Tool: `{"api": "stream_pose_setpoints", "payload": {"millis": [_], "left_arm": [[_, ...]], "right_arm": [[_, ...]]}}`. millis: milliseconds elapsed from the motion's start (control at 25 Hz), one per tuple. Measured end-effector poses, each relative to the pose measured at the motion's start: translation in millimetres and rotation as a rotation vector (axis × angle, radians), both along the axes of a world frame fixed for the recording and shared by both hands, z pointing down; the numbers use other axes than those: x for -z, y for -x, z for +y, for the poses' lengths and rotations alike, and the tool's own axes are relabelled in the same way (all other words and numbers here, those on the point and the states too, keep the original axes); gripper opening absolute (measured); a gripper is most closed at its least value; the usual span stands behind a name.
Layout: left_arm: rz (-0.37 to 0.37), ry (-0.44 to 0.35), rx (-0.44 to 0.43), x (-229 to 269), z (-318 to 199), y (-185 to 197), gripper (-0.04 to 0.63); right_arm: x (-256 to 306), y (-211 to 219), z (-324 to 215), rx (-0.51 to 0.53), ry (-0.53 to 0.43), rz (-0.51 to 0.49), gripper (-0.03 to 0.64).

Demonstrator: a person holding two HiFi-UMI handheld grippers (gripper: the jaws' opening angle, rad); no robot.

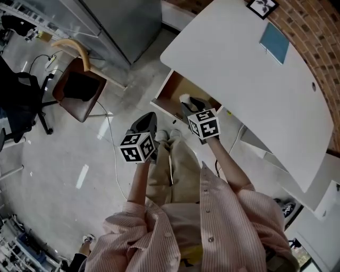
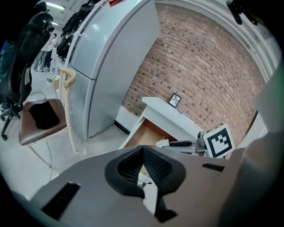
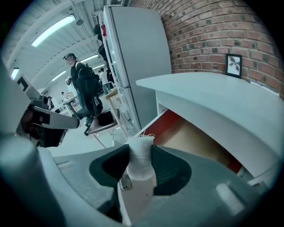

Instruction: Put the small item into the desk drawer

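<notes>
Right gripper [image 3: 141,150]: clamped on the item [image 3: 140,167], one dark pad pressed to each side.
Item: small, white, cloth-like, upright between the jaws, frayed top poking past the tips. In the head view, right at that gripper's tip and over the open drawer [image 1: 171,89]. Inside it or just above it: cannot tell.
Left gripper [image 2: 143,150]: jaws drawn together, tips touching, nothing between them. Held beside the right gripper, to its lower left in the head view, short of the drawer front and over the floor [image 1: 64,159].
Drawer: pulled out from under the desk [image 1: 249,79], wooden inside, part of the bare bottom showing.
Desk: white, curved top, set against a brick wall [image 1: 313,48]. Small frame [image 1: 262,6] at the far end, blue sheet [image 1: 274,42] near it, both well apart from the drawer.
Person: pink striped shirt [image 1: 212,228], beige trousers, both forearms stretched toward the drawer.
Chair [image 1: 78,90]: brown seat, pale curved wooden arm, left of the drawer, just beside a grey cabinet [image 1: 122,26].
Office chair [image 1: 21,103]: black, at the far left, well apart from the desk.
Cable [image 1: 112,149]: thin, white, lying on the floor between the brown chair and the left gripper.
</notes>
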State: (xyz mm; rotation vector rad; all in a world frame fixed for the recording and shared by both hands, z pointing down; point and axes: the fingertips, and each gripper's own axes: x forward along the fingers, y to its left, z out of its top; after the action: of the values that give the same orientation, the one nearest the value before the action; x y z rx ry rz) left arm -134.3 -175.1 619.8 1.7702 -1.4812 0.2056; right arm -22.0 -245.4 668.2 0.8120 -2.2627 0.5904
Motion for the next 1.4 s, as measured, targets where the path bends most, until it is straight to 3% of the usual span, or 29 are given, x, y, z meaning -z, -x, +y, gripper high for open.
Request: {"api": "stream_pose_setpoints", "payload": {"millis": [680,1400], "left_arm": [[0.049,0.002,-0.035,-68,-31,-14,-0.002],[0.050,0.018,-0.025,-86,-41,-10,-0.002]], "right_arm": [[-129,6,-22,0.138,0.106,0.189,0.156],[-179,9,-13,0.181,0.196,0.273,0.156]]}}
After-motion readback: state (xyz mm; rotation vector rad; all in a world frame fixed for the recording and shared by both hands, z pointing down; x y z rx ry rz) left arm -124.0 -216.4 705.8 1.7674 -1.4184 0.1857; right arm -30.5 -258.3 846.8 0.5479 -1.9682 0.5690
